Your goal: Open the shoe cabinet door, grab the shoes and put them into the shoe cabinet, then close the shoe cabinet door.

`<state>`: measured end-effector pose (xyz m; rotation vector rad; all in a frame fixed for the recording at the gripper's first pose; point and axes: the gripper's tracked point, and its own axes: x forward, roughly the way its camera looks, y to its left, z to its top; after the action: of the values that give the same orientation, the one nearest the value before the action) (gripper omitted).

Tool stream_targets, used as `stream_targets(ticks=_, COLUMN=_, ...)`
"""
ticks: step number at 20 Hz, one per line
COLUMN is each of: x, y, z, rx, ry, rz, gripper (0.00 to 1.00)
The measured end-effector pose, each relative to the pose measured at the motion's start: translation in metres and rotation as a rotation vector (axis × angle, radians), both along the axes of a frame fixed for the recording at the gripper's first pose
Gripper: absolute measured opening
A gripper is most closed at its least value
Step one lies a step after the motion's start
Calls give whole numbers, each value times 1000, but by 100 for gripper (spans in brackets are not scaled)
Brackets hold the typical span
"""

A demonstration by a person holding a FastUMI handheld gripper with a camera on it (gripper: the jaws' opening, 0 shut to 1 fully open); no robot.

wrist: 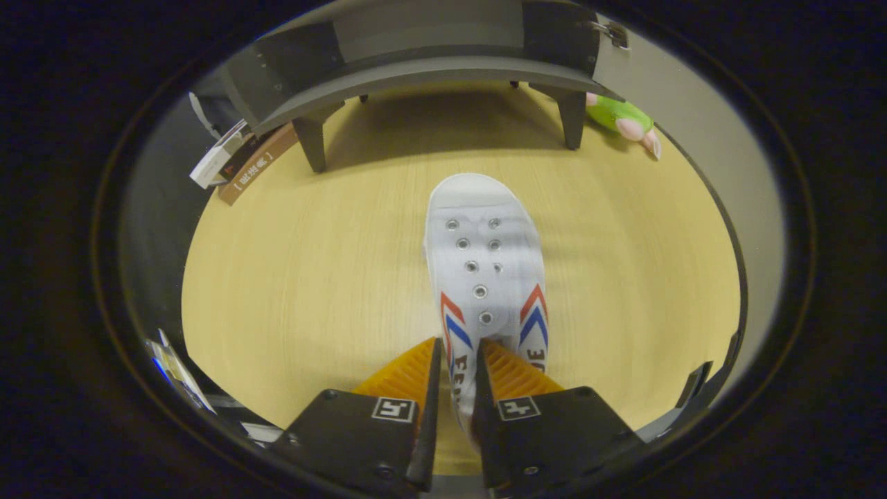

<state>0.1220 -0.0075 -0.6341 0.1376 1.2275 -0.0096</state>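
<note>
Gripper view: fingers (461, 360) pinch the white shoe's (485, 263) heel side — toe points straight ahead at the open shoe cabinet (416, 76); worktop (298, 277) between.

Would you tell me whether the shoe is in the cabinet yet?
Not yet: the white shoe is clamped in the tool, out over the wooden floor, short of the cabinet.

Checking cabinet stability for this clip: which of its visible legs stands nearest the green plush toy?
The leg at the open door's side of the shoe cabinet; the plush toy lies just beside it. The gripper's jaws clamp the white sneaker.
</note>
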Motion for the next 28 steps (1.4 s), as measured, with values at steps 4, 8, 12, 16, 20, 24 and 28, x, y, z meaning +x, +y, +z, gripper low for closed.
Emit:
stream_targets(ticks=4, x=3, y=2, z=-2, rx=71, ry=-41, rz=37, gripper=9)
stream_targets(ticks=8, x=5, y=6, z=16, rx=-3, ry=-148, rz=108, gripper=3)
stream_targets(ticks=12, x=-8, y=11, z=23, rx=31, ry=-155, rz=85, gripper=3)
stream_targets(ticks=16, x=-21, y=17, z=50, rx=33, ry=-229, rz=107, gripper=4)
stream_targets(ticks=20, x=-42, y=5, z=103, rx=29, ry=-292, rz=138, gripper=4)
stream_targets(ticks=24, x=-47, y=4, z=164, rx=9, ry=-374, rz=182, gripper=3)
stream_targets(ticks=28, x=-44, y=5, z=231, rx=39, ry=-441, rz=207, gripper=4)
